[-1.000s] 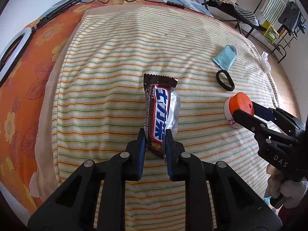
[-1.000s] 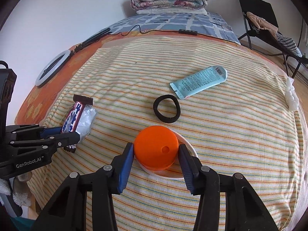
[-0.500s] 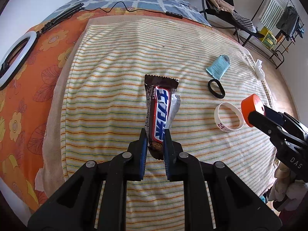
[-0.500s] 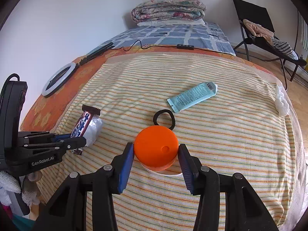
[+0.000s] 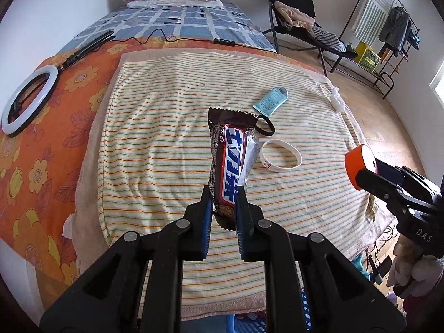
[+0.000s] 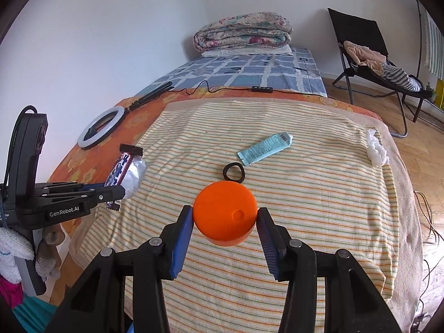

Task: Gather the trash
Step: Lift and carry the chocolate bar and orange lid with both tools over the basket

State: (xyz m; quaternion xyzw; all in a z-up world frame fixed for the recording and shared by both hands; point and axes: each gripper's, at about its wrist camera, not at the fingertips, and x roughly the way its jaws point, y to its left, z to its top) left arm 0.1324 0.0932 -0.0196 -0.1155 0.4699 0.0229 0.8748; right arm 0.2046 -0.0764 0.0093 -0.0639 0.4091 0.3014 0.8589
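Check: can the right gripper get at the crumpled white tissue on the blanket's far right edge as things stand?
Probably not yet. The right gripper is shut on the orange cap, so its jaws are full. The crumpled tissue lies in the open on the striped blanket with nothing beside it; drop the cap first.

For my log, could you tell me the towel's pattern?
Cream towel with thin orange-green stripes; left wrist view.

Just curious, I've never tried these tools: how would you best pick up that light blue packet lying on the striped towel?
Grip the light blue packet across its narrow width, near the middle, coming straight down from above. It lies flat and thin on the striped towel, so the long edges offer the fingers the shortest span; the black hair tie beside its near end is best avoided.
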